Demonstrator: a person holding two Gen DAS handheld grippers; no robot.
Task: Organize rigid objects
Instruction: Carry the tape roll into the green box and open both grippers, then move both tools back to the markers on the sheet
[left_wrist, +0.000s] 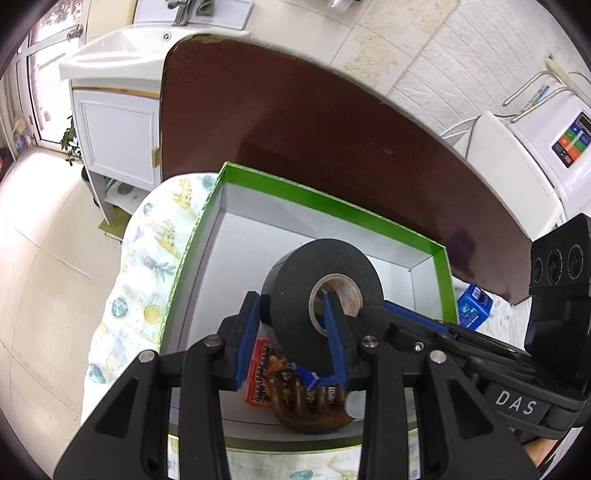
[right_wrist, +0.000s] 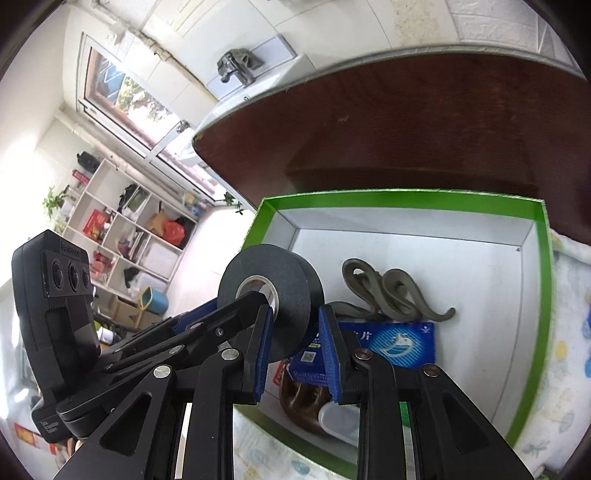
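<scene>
Left wrist view, left tool (left_wrist: 291, 314) and right tool (right_wrist: 295, 325) both clamping matte black tape roll (left_wrist: 325, 295), green-rimmed box (left_wrist: 332, 201).

Black grippers, blue ribbed fingers (left_wrist: 334, 332), silver screws.

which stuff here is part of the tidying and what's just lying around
In the job: black tape roll, green box, blue packet, grey snake shapes, left gripper, right gripper.
Just there: patterned cloth, brown table, washbasin, shelf unit.
</scene>
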